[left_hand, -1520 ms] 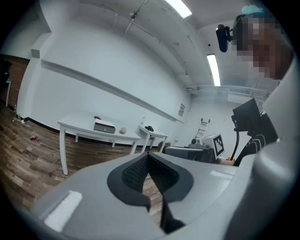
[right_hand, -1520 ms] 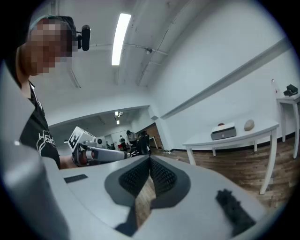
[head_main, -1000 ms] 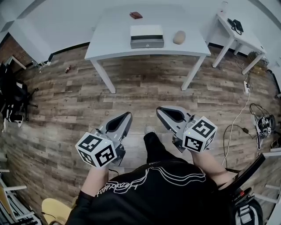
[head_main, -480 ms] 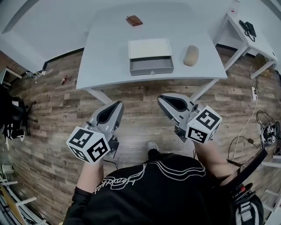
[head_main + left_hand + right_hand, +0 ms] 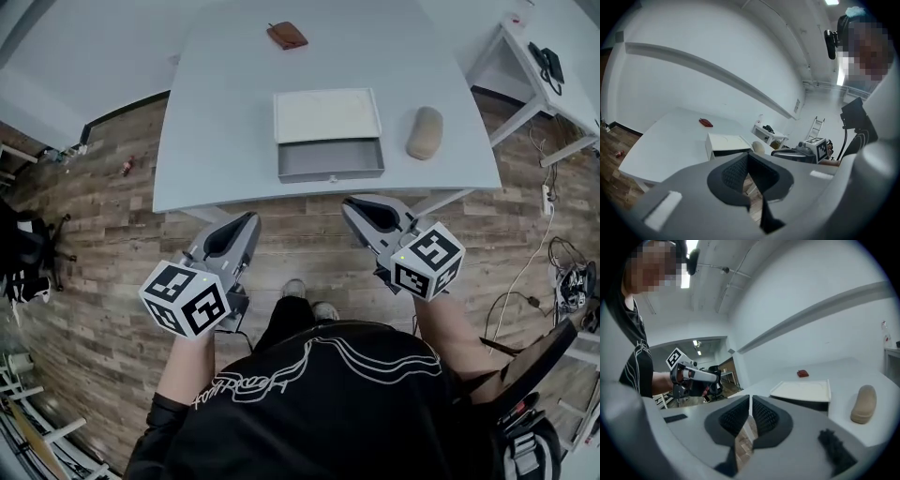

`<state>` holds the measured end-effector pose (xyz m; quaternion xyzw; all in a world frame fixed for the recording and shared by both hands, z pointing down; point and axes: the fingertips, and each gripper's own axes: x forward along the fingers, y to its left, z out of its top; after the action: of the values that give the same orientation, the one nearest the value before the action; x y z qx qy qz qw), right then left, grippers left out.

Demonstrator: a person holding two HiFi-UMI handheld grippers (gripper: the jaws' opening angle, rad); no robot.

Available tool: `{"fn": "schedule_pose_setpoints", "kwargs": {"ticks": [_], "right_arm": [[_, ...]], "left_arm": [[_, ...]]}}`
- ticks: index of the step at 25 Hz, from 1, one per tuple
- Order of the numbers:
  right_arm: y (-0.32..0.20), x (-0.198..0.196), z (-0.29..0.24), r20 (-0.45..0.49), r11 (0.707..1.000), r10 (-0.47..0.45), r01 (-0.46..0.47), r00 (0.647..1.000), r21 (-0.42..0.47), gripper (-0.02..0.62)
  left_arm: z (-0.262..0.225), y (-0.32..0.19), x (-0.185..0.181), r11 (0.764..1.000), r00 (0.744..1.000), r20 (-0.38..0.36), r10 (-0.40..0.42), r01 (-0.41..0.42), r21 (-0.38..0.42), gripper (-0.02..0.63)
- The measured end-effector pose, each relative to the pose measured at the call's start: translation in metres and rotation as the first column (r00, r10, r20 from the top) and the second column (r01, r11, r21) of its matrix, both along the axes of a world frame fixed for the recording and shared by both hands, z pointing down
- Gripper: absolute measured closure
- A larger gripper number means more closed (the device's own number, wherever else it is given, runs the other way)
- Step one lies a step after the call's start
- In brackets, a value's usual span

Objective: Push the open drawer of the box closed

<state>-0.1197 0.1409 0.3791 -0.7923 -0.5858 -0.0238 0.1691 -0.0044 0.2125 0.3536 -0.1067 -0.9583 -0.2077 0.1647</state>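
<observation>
Both claws hang over the plank floor [image 5: 94, 234], short of the white worktop's [image 5: 206, 141] near edge. The left claw [image 5: 249, 221] has its ribbed pads pressed together with nothing between them, as the left gripper view shows [image 5: 747, 158]. The right claw [image 5: 353, 202] is likewise together and empty [image 5: 750, 403].

The white box [image 5: 327, 114] lies on the worktop ahead of the right claw and ahead and to the right of the left claw. Its grey drawer [image 5: 330, 159] is pulled out toward the claws. The drawer front, with a small knob at mid-width, stops just short of the worktop's near edge. From the left claw the box [image 5: 724, 140] shows beyond the pads, and from the right claw it [image 5: 801, 390] sits just right of the pads.

A wide bare stretch of worktop lies ahead of the left claw, left of the box. Right of the box, apart from it, rests a beige oval object [image 5: 425, 132]. A small reddish-brown item [image 5: 287, 36] lies well beyond the box, near the far edge.

Each claw's cube carries black-and-white square markers [image 5: 185, 300]. The white line print on the person's black shirt [image 5: 328, 403] is not legible as words.
</observation>
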Motion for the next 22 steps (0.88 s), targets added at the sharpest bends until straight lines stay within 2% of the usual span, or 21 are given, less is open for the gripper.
{"fn": "schedule_pose_setpoints", "kwargs": {"ticks": [6, 11, 17, 22], "right_arm": [[0.02, -0.024, 0.032, 0.043, 0.993, 0.101, -0.103, 0.994, 0.062, 0.586], [0.033, -0.028, 0.066, 0.101, 0.978, 0.161, -0.173, 0.982, 0.12, 0.584], [0.049, -0.036, 0.109, 0.201, 0.945, 0.245, -0.28, 0.948, 0.17, 0.547], [0.061, -0.041, 0.138, 0.231, 0.912, 0.296, -0.346, 0.927, 0.222, 0.532]], "left_arm": [[0.012, 0.032, -0.031, 0.998, 0.998, -0.026, 0.061, -0.06, 0.018, 0.6], [0.026, 0.046, -0.045, 0.992, 0.991, -0.048, 0.124, -0.123, 0.033, 0.6], [0.041, 0.074, -0.056, 0.988, 0.986, -0.067, 0.15, -0.148, 0.037, 0.596], [0.059, 0.109, -0.069, 0.989, 0.986, -0.089, 0.143, -0.139, 0.05, 0.539]]}}
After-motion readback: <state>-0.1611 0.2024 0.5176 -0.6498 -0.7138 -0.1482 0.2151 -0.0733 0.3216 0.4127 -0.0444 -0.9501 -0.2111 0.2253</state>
